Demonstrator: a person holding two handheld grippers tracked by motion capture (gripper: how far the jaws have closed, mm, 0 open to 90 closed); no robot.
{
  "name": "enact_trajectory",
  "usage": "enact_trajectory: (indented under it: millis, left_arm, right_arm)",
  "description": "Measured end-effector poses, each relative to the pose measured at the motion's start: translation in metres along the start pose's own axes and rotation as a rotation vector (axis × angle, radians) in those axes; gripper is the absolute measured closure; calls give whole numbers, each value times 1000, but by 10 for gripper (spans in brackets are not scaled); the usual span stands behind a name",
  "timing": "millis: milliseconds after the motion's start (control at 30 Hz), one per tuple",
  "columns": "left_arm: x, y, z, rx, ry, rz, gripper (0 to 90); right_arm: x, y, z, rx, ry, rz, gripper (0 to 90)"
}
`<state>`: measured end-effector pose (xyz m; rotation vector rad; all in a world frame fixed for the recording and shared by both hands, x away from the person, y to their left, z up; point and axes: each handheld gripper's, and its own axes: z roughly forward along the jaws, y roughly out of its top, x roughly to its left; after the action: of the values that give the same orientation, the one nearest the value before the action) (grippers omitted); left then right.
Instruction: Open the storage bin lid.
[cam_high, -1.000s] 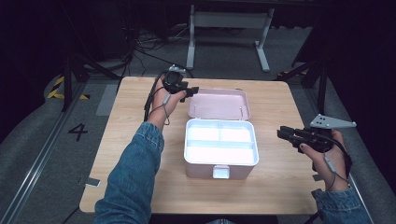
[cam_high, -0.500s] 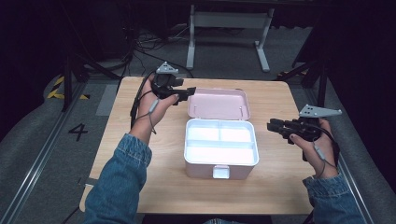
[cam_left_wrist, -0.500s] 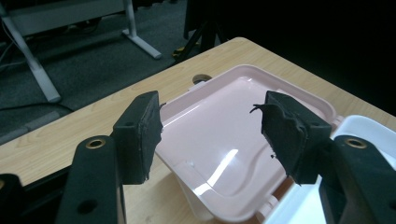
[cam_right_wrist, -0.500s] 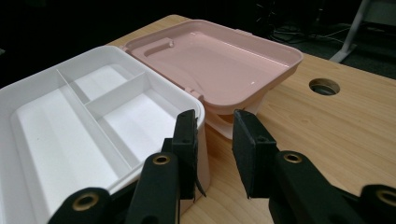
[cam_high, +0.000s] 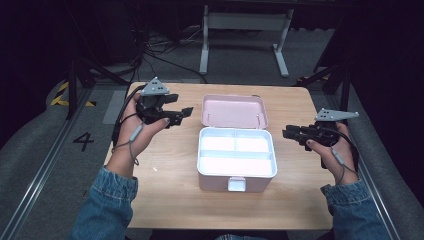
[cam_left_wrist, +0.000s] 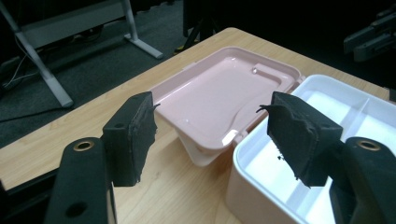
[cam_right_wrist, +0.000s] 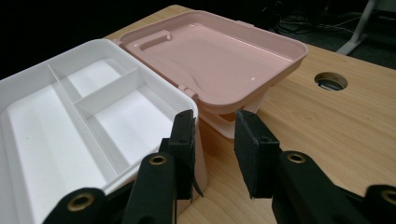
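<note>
A pink box stands open at the middle of the table, its lid (cam_high: 233, 110) (cam_left_wrist: 219, 98) (cam_right_wrist: 219, 51) laid back flat behind it. Inside is a white tray (cam_high: 236, 155) (cam_left_wrist: 322, 140) (cam_right_wrist: 70, 121) with three empty compartments. My left gripper (cam_high: 186, 111) (cam_left_wrist: 210, 112) hovers left of the lid and points at it. Its jaws have just been opening and nothing is between them. My right gripper (cam_high: 286, 133) (cam_right_wrist: 215, 126) hovers right of the box near its back corner. Its jaws have also just been opening, with only air between them.
The wooden table (cam_high: 165, 190) has bare room on both sides of the box. A round cable hole (cam_right_wrist: 330, 80) lies in the tabletop beyond the lid. A white table frame (cam_high: 245, 30) and cables stand on the floor behind. A floor mark "4" (cam_high: 83, 141) is at the left.
My left gripper has drawn back from the lid, leftward and up, with wider jaws. My right gripper has moved a little left toward the box, its jaws wider too.
</note>
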<state>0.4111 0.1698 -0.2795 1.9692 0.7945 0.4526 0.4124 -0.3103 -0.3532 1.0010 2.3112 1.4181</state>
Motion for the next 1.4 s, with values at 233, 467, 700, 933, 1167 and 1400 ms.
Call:
enact_trajectory:
  millis: [233,467,700,933,1167,1400]
  left_arm:
    - [1,-28,-12,38,63,5,317]
    - [0,-56,-20,41,59,-29,308]
    - [4,-78,-25,58,61,-64,305]
    - [11,-96,-16,159,141,-43,301]
    - [13,-110,-2,243,154,-66,284]
    - [25,-130,14,311,175,-188,268]
  right_arm:
    - [-5,-6,-6,20,-18,23,671]
    - [-8,-12,-12,33,-32,42,662]
    - [-12,-20,-15,53,-43,58,659]
    - [-16,-27,-15,73,-53,73,654]
    - [-22,-34,-7,111,-61,87,648]
    - [-25,-39,-1,122,-76,92,623]
